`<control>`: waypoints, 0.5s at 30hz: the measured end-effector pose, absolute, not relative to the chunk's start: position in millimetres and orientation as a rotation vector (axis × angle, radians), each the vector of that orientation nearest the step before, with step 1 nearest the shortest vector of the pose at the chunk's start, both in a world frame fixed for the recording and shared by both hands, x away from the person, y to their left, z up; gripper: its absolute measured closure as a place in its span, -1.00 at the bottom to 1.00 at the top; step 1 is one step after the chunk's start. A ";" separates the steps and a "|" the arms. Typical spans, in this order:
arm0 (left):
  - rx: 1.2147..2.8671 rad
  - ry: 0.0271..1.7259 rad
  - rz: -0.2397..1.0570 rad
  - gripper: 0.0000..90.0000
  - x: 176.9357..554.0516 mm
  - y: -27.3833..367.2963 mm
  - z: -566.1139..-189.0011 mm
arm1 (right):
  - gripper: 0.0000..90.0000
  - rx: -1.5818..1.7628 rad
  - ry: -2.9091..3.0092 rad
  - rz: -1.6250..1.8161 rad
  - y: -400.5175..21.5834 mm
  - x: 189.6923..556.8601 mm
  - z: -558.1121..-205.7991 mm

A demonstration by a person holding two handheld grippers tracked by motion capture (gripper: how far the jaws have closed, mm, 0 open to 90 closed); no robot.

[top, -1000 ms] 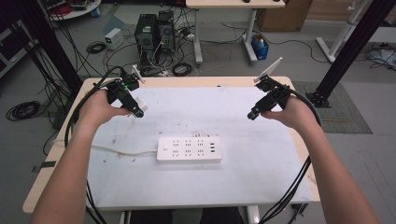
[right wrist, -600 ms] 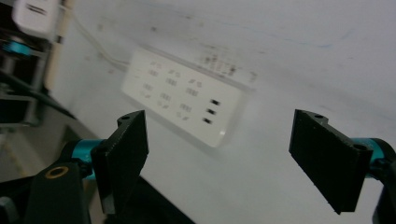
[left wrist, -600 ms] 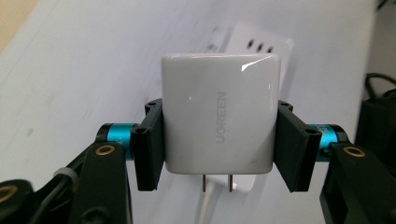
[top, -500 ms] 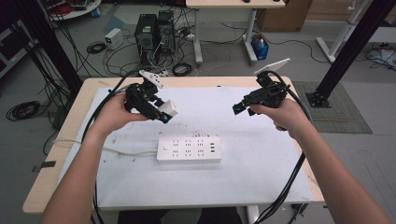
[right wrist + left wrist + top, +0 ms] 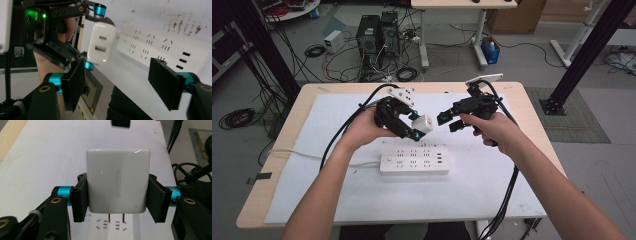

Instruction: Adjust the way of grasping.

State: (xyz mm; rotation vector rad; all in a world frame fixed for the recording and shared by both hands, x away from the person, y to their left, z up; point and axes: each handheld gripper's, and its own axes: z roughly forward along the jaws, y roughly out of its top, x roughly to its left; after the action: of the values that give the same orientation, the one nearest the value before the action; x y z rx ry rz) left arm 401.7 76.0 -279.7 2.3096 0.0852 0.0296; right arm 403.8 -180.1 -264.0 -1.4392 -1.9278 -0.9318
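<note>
A white UGREEN charger [image 5: 117, 181] with two prongs pointing down is clamped between the pads of my left gripper [image 5: 417, 128], held above the table's middle. Its two USB ports face the right gripper view as the charger [image 5: 101, 42]. My right gripper [image 5: 449, 121] hovers just right of it, pointing at it. Its jaws have just been closing, and they stand apart with nothing between them [image 5: 120, 85]. A white power strip [image 5: 413, 161] lies flat on the mat below both grippers, also seen as the strip [image 5: 162, 50].
A white mat [image 5: 337, 195] covers most of the wooden table [image 5: 262, 200]. The strip's white cord [image 5: 297, 156] runs off to the left. Black cables trail from both grippers. Computer towers [image 5: 377, 32] and loose cables stand on the floor behind the table.
Both hands have come in from the table's far corners toward its middle. The left gripper brought the charger rightward, and the right gripper moved left to face it with narrower jaws.
</note>
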 end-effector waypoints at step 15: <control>2.347 0.027 0.185 -0.11 393.1 47.5 -277.5 | 0.39 -1.433 -1.907 -0.949 -166.5 408.7 -280.9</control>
State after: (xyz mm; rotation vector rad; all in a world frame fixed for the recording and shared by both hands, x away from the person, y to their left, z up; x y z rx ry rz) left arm 393.1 47.5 -277.5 2.3473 0.0272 0.1849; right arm 408.7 -166.5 -280.9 -1.4326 -1.9068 -0.9493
